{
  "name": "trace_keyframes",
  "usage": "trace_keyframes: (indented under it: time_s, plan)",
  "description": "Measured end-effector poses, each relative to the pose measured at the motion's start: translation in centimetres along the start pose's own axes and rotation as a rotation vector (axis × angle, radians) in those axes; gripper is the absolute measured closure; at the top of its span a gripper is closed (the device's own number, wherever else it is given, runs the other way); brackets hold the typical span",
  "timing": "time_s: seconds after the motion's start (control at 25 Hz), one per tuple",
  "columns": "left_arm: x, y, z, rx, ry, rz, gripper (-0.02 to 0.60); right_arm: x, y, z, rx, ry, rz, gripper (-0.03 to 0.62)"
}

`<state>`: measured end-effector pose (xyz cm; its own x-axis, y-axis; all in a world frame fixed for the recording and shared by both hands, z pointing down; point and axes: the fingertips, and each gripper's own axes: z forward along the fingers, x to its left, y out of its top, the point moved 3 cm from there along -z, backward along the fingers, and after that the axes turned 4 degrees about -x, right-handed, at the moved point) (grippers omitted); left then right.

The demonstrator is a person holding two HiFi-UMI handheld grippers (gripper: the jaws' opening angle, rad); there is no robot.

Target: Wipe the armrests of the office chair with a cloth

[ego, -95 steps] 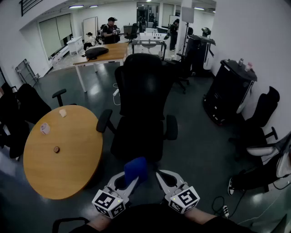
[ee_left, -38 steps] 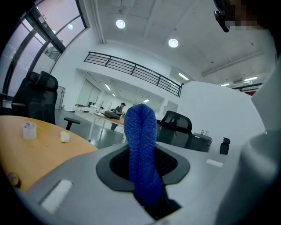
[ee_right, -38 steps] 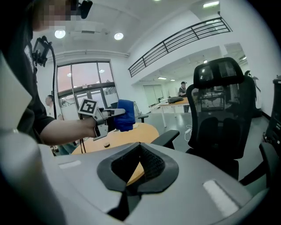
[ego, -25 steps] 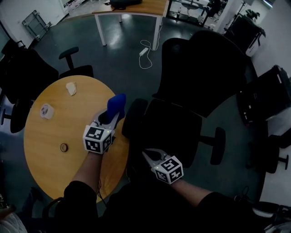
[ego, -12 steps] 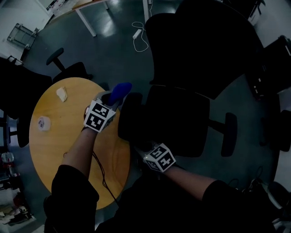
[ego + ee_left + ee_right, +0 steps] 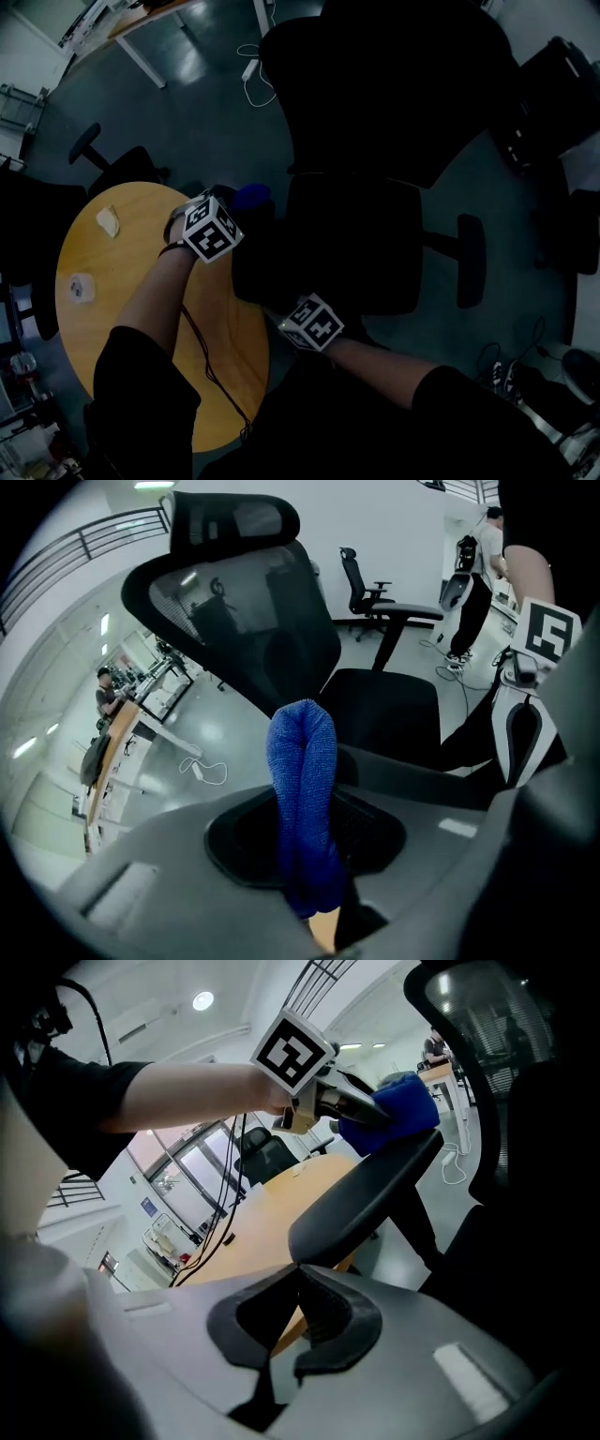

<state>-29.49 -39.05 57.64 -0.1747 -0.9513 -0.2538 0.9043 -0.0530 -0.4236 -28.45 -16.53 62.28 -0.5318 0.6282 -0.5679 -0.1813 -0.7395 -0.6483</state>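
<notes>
The black office chair [image 6: 375, 141] fills the middle of the head view. My left gripper [image 6: 230, 214] is shut on a folded blue cloth [image 6: 251, 197], which rests at the far end of the chair's left armrest [image 6: 248, 258]. In the left gripper view the cloth [image 6: 302, 789] stands up from the jaws, with the backrest [image 6: 234, 592] and seat [image 6: 384, 700] behind it. My right gripper [image 6: 284, 317] is shut on nothing near the armrest's front end. In the right gripper view the armrest [image 6: 366, 1199] runs up to the cloth [image 6: 394, 1110].
A round wooden table [image 6: 112, 319] stands close on the left of the chair, with small items [image 6: 82, 286] on it. The chair's right armrest [image 6: 469, 261] is on the far side. Other black chairs [image 6: 103, 155] and a cable [image 6: 248, 66] are on the grey floor.
My left gripper has carried the cloth right, from over the table edge onto the far end of the left armrest. The right gripper has stayed near the armrest's front end.
</notes>
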Motion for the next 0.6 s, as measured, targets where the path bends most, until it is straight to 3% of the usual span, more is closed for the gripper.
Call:
trace_keyframes:
  time_s: [0.2,0.6]
  plan:
    - [-1.5,-0.1,0.9,0.026,-0.044,0.061,0.461,-0.1,0.3,0.2,-0.007,0.011,0.014,0.589]
    - [-4.5,-0.3,-0.4,0.001,-0.088,0.036,0.462,-0.3,0.0,0.1,-0.002,0.013,0.030,0.589]
